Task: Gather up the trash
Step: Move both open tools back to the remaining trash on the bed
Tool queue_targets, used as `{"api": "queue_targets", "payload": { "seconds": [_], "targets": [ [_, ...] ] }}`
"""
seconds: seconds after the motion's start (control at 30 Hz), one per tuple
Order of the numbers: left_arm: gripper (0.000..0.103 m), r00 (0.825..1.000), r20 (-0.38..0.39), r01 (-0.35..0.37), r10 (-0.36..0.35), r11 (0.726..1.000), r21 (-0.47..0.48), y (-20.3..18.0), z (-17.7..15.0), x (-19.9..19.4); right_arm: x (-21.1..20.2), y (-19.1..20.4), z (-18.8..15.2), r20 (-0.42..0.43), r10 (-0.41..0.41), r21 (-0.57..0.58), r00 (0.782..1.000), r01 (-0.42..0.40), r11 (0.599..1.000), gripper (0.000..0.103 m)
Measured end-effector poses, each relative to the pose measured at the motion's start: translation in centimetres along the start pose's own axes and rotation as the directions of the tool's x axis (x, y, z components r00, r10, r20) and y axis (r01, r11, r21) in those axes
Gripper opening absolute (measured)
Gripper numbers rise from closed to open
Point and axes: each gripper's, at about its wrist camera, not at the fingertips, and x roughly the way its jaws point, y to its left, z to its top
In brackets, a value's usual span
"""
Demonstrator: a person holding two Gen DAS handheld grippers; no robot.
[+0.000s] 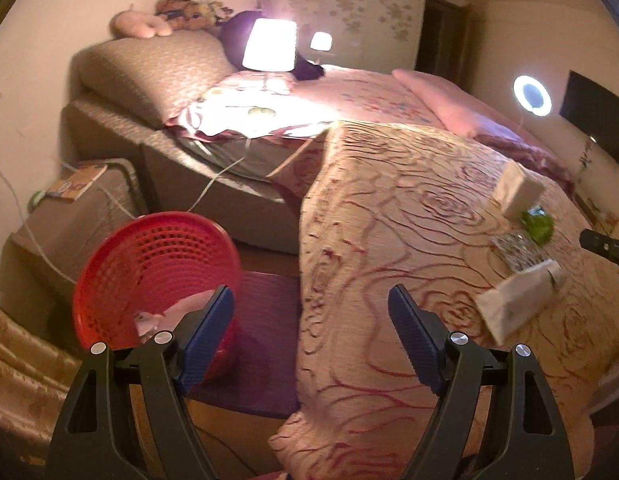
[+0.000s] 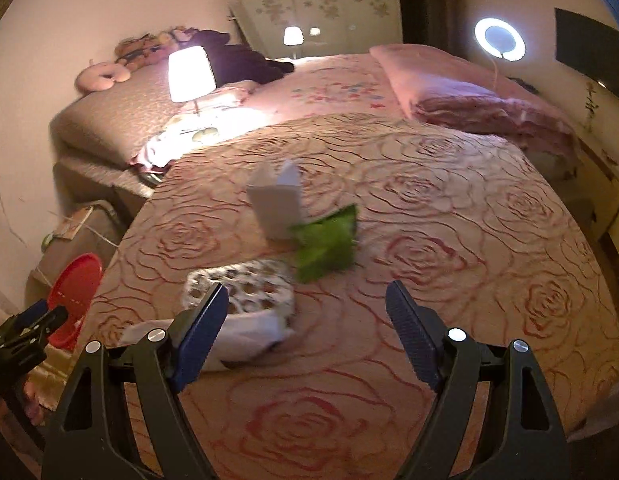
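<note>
Jaws of both grippers agape, empty; red basket beside rose bedspread, wrappers ahead.

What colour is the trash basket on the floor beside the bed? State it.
Red, with a perforated mesh wall: the basket shows best in the left wrist view.

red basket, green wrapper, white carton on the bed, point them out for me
red basket (image 1: 149, 264), left wrist view, on its mesh inner wall
green wrapper (image 2: 327, 242), right wrist view, on the middle of its crumpled face
white carton (image 2: 275, 208), right wrist view, on its front panel
</note>
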Motion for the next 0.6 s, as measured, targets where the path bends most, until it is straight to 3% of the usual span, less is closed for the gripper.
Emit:
{"api": "queue_targets", "payload": {
  "seconds": [0.33, 0.6],
  "targets": [
    [0.076, 0.994, -0.021, 0.109, -0.108, 0.989, 0.104, -4.5, 0.1, 0.7, -0.1, -1.8, -0.3, 0.002, 0.001, 0.04, 1.0, -0.001, 0.999, 0.078],
    [0.076, 0.971, -0.077, 0.237, -0.227, 0.954, 0.181, -8.0, 0.4, 1.9, -0.1, -2.5, -0.6, -0.003, 0.006, 0.059, 1.0, -0.006, 0.998, 0.078]
  ]
}}
